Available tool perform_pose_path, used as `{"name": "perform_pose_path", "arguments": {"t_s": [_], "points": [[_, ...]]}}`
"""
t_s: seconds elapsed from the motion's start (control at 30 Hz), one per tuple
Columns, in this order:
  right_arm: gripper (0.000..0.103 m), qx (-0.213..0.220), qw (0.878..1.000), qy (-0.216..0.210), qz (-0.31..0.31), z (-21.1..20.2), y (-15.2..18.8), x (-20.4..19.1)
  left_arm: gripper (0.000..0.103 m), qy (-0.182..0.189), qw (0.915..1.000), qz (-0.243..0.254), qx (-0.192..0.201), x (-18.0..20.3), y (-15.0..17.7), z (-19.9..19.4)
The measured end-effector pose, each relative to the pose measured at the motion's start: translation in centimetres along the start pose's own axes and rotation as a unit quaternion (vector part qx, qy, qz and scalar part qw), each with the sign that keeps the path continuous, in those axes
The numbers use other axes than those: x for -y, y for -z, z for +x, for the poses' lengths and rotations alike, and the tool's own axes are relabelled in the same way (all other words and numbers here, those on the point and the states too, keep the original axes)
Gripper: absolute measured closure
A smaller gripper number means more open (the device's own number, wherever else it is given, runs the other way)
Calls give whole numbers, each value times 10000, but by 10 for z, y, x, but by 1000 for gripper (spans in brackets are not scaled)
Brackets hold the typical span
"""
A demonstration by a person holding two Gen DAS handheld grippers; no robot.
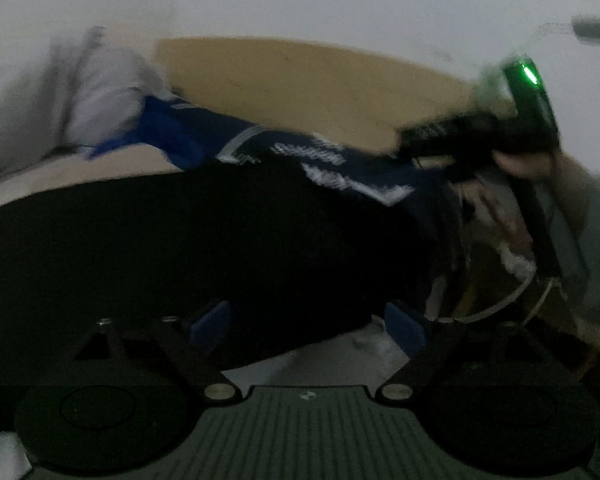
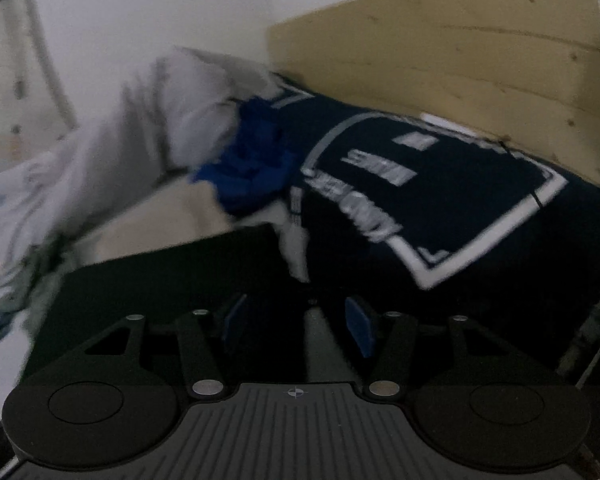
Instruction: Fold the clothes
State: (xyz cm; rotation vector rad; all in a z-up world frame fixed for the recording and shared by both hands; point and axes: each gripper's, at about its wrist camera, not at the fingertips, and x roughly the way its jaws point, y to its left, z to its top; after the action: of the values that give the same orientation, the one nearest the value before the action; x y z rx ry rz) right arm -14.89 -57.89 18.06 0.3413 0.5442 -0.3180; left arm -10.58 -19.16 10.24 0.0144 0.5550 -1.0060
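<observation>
Pale plaster wall (image 2: 160,8) fills the background of both views, and against it stands a light pine board with visible knots (image 2: 460,56), probably a headboard or table back. Below it a beige work surface (image 1: 100,168) shows only in a narrow strip, because clothing covers most of it.

Largest of the clothes is a dark navy garment with a white rectangular border and blurred white lettering (image 2: 440,192), lying spread with the print facing up; I judge it is laid out flat so it can be folded. Overlapping its near edge is a plain black cloth (image 1: 220,240), which runs right up to both tools. Further back, a heap of pale grey fabric (image 2: 172,120) sits piled beside a crumpled bright blue piece (image 2: 252,168), apparently set aside and waiting.

At the near hem, the right gripper (image 2: 298,324) has its blue-padded fingers (image 2: 358,326) apart with a modest gap, and whether any cloth sits between them is too dark to tell. Meanwhile the left gripper (image 1: 306,322) is spread wide over the black cloth's edge, gripping nothing that I can make out. Both seem poised to take hold.
</observation>
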Motion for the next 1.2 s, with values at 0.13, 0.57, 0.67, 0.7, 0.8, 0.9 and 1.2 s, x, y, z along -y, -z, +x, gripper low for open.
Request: {"name": "perform_pose_path", "arguments": {"t_s": [0.13, 0.57, 0.67, 0.7, 0.8, 0.9, 1.2], "points": [[33, 276, 9988, -386, -157, -37, -3, -37, 13, -561, 9979, -97, 311, -28, -18, -52], [9, 564, 9886, -961, -1011, -120, 9, -148, 0, -1782, 9713, -879, 1304, -32, -48, -197], [9, 462, 9888, -913, -1085, -128, 13, -162, 0, -2027, 9641, -992, 1403, -32, -48, -226], [8, 440, 9889, -907, -1093, -131, 13, -166, 0, -2108, 9617, -1004, 1432, -32, -48, -234], [4, 425, 9885, -939, -1105, -140, 15, -176, 0, -2350, 9537, -1102, 1520, -32, -48, -256], [2, 455, 9871, -994, -1174, -153, 15, -187, 0, -2558, 9455, -1167, 1641, -30, -48, -284], [0, 618, 9810, -1330, -1270, -181, 14, -211, 0, -2732, 9284, -1656, 1897, -29, -69, -324]]}}
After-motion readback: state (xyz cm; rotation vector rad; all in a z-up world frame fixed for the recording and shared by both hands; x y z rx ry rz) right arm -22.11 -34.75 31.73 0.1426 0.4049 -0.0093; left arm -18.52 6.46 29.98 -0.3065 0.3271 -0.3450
